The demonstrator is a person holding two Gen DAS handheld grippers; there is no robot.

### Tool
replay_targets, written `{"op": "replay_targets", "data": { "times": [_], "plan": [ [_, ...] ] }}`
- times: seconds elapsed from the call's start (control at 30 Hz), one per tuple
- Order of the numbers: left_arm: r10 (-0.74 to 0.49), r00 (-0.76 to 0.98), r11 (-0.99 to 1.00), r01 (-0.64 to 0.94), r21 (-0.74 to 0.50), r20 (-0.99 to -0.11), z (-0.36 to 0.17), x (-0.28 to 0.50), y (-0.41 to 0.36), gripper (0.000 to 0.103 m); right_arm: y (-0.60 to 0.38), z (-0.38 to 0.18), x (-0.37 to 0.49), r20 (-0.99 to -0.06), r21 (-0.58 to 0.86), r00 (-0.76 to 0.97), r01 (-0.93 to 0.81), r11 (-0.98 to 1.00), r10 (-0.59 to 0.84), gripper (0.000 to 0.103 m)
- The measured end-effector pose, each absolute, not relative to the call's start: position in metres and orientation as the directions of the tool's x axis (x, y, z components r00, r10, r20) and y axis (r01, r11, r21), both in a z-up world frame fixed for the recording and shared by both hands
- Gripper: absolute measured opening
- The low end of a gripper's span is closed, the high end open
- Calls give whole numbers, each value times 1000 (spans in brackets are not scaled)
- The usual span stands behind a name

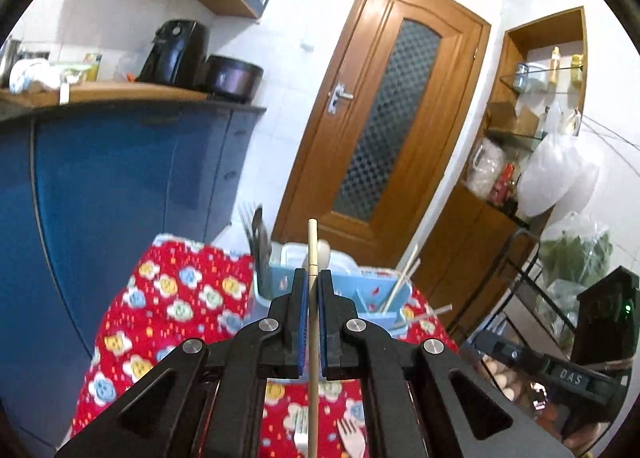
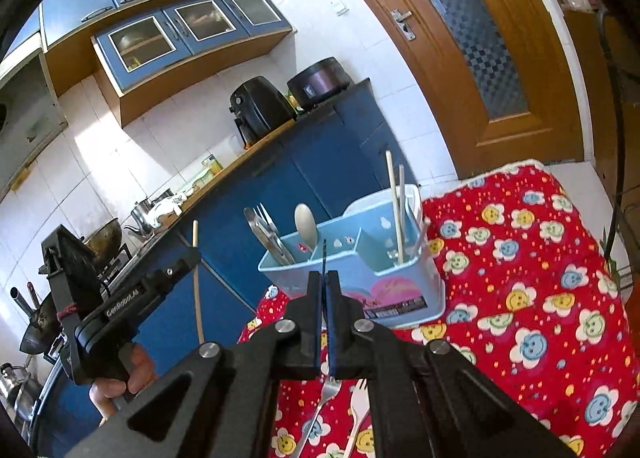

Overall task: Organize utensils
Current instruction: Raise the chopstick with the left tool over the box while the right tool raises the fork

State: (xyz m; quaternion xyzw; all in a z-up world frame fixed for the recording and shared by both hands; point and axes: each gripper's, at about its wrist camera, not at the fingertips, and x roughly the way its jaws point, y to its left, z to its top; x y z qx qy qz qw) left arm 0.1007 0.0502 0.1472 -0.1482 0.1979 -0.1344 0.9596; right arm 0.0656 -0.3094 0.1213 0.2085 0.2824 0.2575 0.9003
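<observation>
My left gripper [image 1: 313, 274] is shut on a wooden chopstick [image 1: 312, 242] that stands upright through the jaws. The right wrist view shows that same chopstick [image 2: 195, 258] at the left, with a hand on the left gripper's handle. My right gripper [image 2: 325, 278] is shut on a thin dark utensil [image 2: 324, 254], seen edge-on, so I cannot tell its kind. Just beyond both grippers stands the light-blue caddy [image 2: 360, 270] [image 1: 376, 290]. It holds a spoon [image 2: 306, 222], tongs and forks on the left, and chopsticks [image 2: 394, 198] on the right. A metal fork [image 2: 320, 410] and a white fork [image 2: 356, 406] lie on the cloth.
A red flowered cloth [image 2: 520, 278] covers the table. Blue cabinets [image 1: 120, 198] with an air fryer [image 1: 176, 54] and a pot [image 1: 234, 76] stand behind on the left. A wooden door [image 1: 384, 118] is straight behind, and a metal rack [image 1: 520, 266] with greens is on the right.
</observation>
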Motion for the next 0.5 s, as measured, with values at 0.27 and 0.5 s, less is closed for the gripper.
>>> {"op": "replay_targets", "data": {
  "times": [0.27,0.5],
  "plan": [
    [-299,922,914,202,-351,-248,182,120,47,4,-307,153,78,-358,484,740,-375,791,570,3],
    [-247,952,926,176,-335,-183,204,144,43,4,-304,174,93,-337,451,763,-382,806,551,3]
  ]
}}
